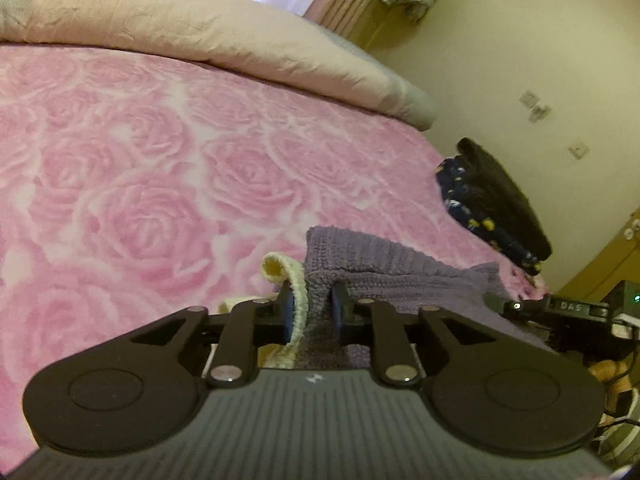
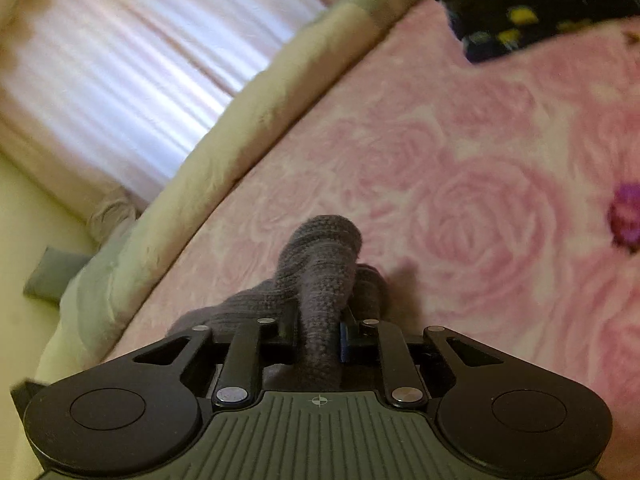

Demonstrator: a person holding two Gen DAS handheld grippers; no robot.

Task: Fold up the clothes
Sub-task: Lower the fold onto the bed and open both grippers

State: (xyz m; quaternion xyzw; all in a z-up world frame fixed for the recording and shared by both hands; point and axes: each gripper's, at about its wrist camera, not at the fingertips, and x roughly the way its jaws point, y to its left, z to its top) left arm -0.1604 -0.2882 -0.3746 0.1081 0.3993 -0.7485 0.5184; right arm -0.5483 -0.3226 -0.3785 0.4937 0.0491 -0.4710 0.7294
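Note:
A purple knitted garment (image 1: pixel 384 276) with a cream-yellow trim (image 1: pixel 294 280) hangs low over the pink rose-pattern bedspread (image 1: pixel 140 168). My left gripper (image 1: pixel 313 306) is shut on its edge, pinching both the purple knit and the cream trim. In the right wrist view the same purple knit (image 2: pixel 320 276) bunches up between the fingers of my right gripper (image 2: pixel 320 332), which is shut on it just above the bedspread (image 2: pixel 460 200). The other gripper's black body (image 1: pixel 560 312) shows at the right edge of the left wrist view.
A beige duvet (image 1: pixel 208 28) lies rolled along the far side of the bed. A stack of dark folded clothes (image 1: pixel 492 204) sits near the bed's right corner, seen also as dark folded clothes (image 2: pixel 532 8). Curtains (image 2: pixel 120 80) and a yellow wall (image 1: pixel 520 60) lie beyond.

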